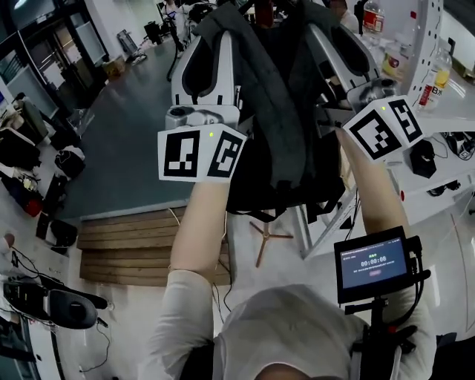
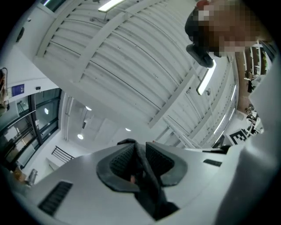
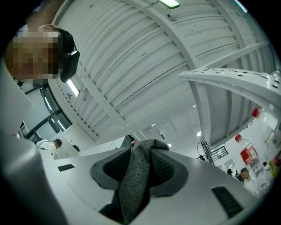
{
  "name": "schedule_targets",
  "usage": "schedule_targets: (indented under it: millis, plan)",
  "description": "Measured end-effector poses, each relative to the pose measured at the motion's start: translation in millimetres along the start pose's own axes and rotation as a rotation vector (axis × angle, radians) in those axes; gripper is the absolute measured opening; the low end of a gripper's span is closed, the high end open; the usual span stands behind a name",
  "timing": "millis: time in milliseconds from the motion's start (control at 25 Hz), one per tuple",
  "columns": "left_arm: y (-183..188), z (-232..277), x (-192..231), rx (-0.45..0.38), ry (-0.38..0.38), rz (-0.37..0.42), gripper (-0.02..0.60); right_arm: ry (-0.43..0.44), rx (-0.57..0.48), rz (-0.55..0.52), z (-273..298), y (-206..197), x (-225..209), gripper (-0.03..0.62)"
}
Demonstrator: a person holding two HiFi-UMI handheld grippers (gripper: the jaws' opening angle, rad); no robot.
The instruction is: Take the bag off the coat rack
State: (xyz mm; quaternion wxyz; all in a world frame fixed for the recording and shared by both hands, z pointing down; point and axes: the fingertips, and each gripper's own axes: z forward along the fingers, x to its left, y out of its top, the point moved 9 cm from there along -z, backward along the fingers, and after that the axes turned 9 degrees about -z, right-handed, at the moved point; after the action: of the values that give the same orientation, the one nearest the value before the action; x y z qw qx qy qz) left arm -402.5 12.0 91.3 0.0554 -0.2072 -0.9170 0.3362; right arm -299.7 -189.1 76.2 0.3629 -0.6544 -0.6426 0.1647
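currently both hand-held grippers are clenching on the bag's straps. the left hand-held gripper [image 2: 137, 154] is pinching a dark strap [image 2: 149, 189] between its ribbed pads, and the right hand-held gripper [image 3: 140, 163] is squeezing a grey woven strap [image 3: 131, 189] the same way. the bag [image 1: 286, 111] is hanging between the two raised grippers, above what is looking like the coat rack's wooden foot [image 1: 267, 237]. whether it is resting on a hook i cannot tell, since the bag is hiding the top of the rack.

the likely trouble is lying in the lift. if a loop is catching on a hook and the pull is going outward rather than upward, the light rack is probably tipping along with it. the straps are also sitting narrow in the pads, so the bag's weight may be dragging them out. a swinging bag could be knocking the bottles [image 1: 373, 18] on the bench [image 1: 438, 182] at the right.
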Motion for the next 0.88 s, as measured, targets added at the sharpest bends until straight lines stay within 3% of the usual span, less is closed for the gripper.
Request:
schedule_targets:
  millis: [440, 680, 880]
  plan:
    - [52, 23, -16, -0.126, -0.100, 0.026, 0.083, 0.070, -0.143, -0.077, 23, 60, 6, 0.141]
    - [55, 23, -25, -0.116, -0.129, 0.013, 0.081, 0.061, -0.154, -0.058, 12, 67, 6, 0.141]
    - [32, 26, -30, -0.084, -0.156, -0.036, 0.082, 0.015, -0.120, -0.055, -6, 56, -3, 0.141]
